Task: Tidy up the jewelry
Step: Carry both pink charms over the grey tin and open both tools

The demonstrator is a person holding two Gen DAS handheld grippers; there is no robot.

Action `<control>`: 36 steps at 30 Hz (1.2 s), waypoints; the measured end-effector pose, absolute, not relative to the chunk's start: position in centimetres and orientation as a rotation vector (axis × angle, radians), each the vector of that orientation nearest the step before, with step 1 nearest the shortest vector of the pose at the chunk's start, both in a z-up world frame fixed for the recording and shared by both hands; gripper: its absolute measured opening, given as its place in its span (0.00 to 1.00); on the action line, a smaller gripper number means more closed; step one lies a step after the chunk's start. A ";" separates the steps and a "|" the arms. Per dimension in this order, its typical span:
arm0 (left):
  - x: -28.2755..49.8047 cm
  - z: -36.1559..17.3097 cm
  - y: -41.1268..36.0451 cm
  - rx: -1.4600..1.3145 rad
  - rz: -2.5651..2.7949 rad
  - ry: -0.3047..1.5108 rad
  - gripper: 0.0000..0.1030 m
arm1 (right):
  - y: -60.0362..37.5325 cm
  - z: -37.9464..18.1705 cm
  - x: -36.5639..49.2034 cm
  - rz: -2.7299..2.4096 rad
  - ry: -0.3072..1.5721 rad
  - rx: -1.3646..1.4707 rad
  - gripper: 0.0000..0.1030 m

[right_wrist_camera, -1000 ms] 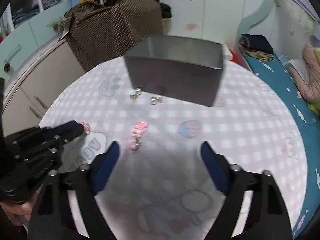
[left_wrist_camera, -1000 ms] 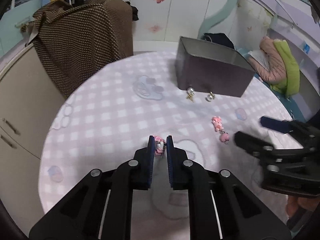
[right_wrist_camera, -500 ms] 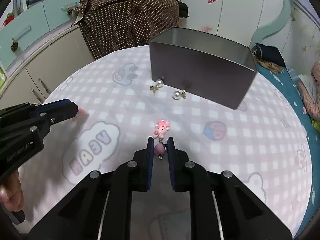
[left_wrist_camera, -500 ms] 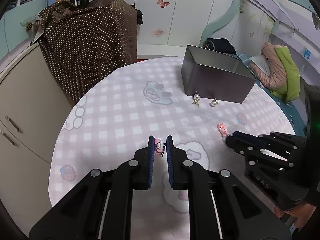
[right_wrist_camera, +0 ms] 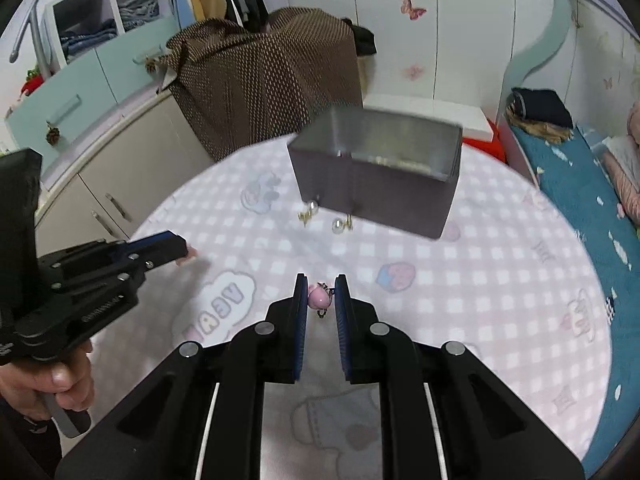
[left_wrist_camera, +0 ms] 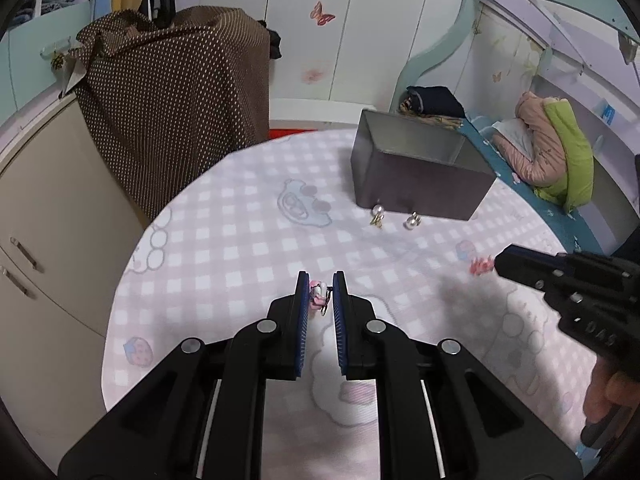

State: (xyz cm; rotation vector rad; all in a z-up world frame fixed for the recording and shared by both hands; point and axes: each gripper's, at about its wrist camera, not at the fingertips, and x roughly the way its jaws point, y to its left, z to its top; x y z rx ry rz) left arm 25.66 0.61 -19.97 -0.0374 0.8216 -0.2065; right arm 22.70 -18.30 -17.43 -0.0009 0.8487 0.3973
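My left gripper (left_wrist_camera: 321,290) is shut on a small pink earring (left_wrist_camera: 317,295), held above the table. My right gripper (right_wrist_camera: 321,295) is shut on a second pink earring (right_wrist_camera: 319,298), also lifted off the cloth. In the left wrist view the right gripper (left_wrist_camera: 500,262) shows at the right with pink showing at its tip. In the right wrist view the left gripper (right_wrist_camera: 180,246) shows at the left. An open dark grey box (left_wrist_camera: 416,184) (right_wrist_camera: 376,184) stands at the far side. Two pearl earrings (left_wrist_camera: 378,213) (left_wrist_camera: 411,222) (right_wrist_camera: 310,210) (right_wrist_camera: 341,224) lie in front of it.
The round table has a pink-and-white checked cloth (left_wrist_camera: 240,248) (right_wrist_camera: 500,272). A brown dotted cover (left_wrist_camera: 176,92) drapes over furniture behind the table. Cream cabinets (left_wrist_camera: 44,208) stand left. A bed with folded clothes (left_wrist_camera: 552,152) lies right.
My right gripper closed on the pink earring on the cloth and lifted it. My left gripper stayed shut on its earring and rose with it. Both views now sit higher above the table.
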 end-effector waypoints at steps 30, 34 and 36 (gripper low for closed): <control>39.0 -7.5 -6.8 -0.036 -0.375 0.720 0.11 | -21.3 -7.3 32.3 0.371 0.681 0.010 0.12; 41.2 -8.7 -7.8 -0.030 -0.382 0.769 0.12 | -21.3 -8.0 33.8 0.367 0.714 0.017 0.12; 41.9 -9.4 -7.9 -0.033 -0.379 0.792 0.12 | -21.3 -8.6 34.3 0.359 0.734 0.024 0.12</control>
